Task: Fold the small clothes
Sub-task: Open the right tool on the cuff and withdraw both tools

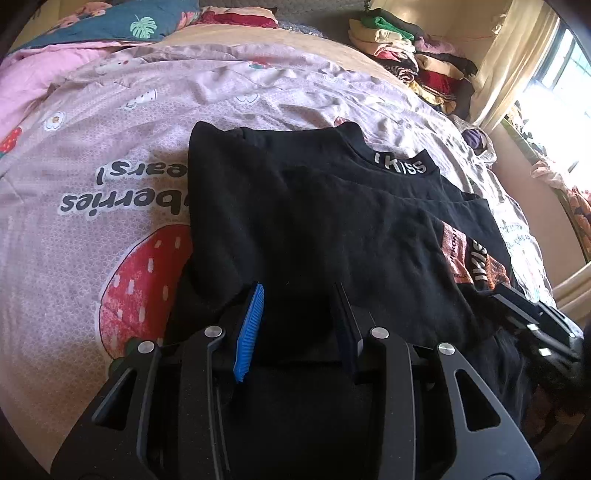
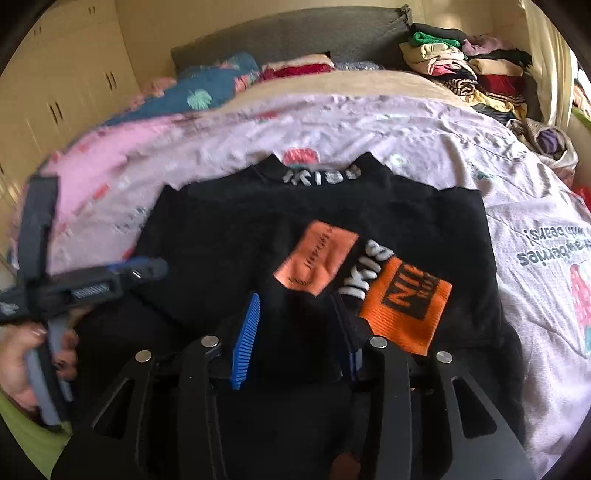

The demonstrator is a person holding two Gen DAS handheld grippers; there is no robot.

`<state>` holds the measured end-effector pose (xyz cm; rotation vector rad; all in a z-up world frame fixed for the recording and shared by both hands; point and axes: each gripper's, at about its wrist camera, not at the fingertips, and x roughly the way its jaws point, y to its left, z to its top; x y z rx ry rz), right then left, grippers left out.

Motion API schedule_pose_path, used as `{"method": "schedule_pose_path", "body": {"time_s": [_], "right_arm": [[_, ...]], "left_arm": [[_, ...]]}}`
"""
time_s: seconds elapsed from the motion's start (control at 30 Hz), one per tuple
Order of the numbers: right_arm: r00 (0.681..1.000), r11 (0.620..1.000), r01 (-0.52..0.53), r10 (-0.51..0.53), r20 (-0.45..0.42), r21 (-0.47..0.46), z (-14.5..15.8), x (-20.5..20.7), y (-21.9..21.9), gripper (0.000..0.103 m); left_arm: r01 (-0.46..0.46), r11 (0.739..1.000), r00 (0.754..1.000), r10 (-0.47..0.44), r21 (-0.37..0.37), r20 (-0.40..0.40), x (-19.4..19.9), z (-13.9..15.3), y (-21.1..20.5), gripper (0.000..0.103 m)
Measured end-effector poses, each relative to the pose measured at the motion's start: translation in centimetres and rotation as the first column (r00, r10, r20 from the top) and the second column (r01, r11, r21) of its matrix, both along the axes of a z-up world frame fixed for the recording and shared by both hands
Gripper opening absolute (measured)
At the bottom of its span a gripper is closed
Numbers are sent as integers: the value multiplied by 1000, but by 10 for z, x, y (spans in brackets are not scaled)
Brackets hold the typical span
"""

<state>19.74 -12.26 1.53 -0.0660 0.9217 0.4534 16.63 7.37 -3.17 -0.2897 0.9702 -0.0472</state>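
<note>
A black shirt (image 1: 314,221) lies partly folded on the pink strawberry-print bedspread (image 1: 110,155), its collar with white lettering (image 1: 402,164) pointing away from me. In the right wrist view the same shirt (image 2: 229,229) shows orange patches (image 2: 402,306) on a folded-over part. My left gripper (image 1: 299,291) stands open over the shirt's near left edge, with black cloth lying loose between its blue pads. My right gripper (image 2: 295,301) is open too, over the near edge beside the orange patches. A hand (image 2: 22,354) holds the left gripper at the left of that view.
A pile of folded clothes (image 2: 461,66) sits at the bed's back right, near a curtain (image 1: 517,55) and window. A blue leaf-print quilt (image 2: 207,92) and a pink blanket lie by the grey headboard (image 2: 288,33). Cream wardrobe doors (image 2: 55,92) stand to the left.
</note>
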Motion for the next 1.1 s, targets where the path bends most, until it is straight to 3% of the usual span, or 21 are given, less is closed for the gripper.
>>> {"method": "schedule_pose_path", "body": {"time_s": [0.2,0.5,0.97,1.1], "right_arm": [[1000,999,-6,6,-14,-38,-11,-1,3,39],[1000,1000,-7,6,27,22,8,-7,-7,54],[993,995,66,-72,92,70,30,-12,-25,91],[989,993,86,-95,109,86,37,-15,-31,95]], "left_arm": [[-4,1000,1000,4,6,2,-3,1,-2,29],[-18,1000,999,18,-8,30,-12,10,-4,34],[-6,1000,997,7,-13,77,-26,27,-18,62],[-10,1000,995,10,-8,96,-30,34,-19,81]]}}
